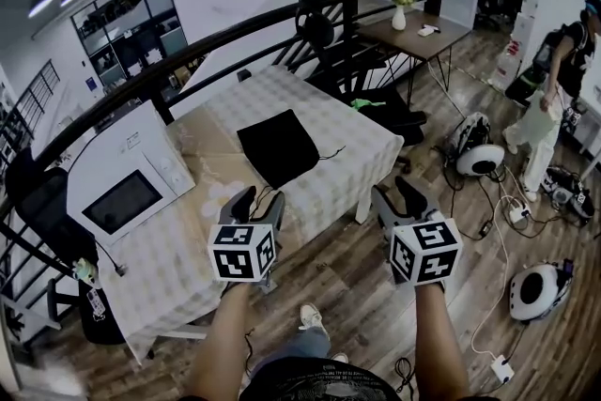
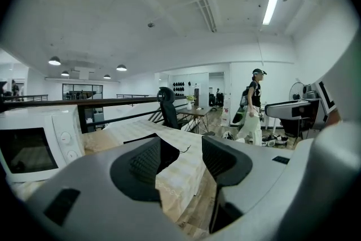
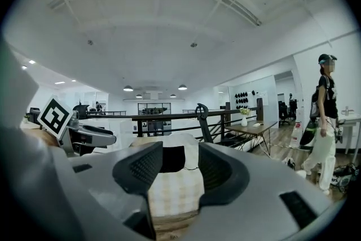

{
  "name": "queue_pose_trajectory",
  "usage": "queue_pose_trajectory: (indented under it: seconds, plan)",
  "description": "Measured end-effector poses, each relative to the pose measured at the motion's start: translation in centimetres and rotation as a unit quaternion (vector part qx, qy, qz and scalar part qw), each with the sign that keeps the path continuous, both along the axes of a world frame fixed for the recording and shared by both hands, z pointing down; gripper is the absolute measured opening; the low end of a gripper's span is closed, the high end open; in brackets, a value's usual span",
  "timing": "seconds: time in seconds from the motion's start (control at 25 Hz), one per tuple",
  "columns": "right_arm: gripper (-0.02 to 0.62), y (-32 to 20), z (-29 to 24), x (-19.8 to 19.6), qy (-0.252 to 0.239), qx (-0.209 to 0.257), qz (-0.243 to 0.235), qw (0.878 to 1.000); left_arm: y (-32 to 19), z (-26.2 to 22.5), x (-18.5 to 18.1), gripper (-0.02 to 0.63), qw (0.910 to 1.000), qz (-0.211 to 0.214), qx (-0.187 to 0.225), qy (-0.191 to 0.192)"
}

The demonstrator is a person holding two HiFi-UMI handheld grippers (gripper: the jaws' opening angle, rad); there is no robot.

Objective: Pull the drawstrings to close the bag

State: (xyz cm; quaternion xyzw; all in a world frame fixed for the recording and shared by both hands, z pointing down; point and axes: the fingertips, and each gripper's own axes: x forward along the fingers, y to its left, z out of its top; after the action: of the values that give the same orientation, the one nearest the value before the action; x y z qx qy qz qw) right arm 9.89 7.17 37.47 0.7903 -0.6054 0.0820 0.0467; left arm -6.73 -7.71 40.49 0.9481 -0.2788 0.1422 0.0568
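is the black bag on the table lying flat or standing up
Lying flat: the black fabric drawstring bag is spread out on the checked tablecloth, with one thin cord trailing loose at its right side.

The left gripper [image 1: 258, 202] and the right gripper [image 1: 399, 198] are held side by side ahead of the body, well apart, pointing slightly below level. Both have their jaws wide apart with nothing between the pads. The left forearm [image 1: 221, 343] and right forearm [image 1: 439, 343] extend forward.
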Motion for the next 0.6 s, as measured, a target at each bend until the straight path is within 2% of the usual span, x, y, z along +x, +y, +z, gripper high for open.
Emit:
queue_pose_trajectory:
  seconds: [0.28,0.6]
  plan:
    - [0.184,-5.3,0.5,2.7,0.005,-0.001,-0.019,1.0,-4.8,0.4,2.9,0.232,0.9999,-0.016,0.007,0.002]
    - [0.186,-13.6,0.9,6.9,0.009,-0.016,-0.036,0.999,-12.5,1.2,7.2,0.232,0.9995,-0.03,-0.007,0.007]
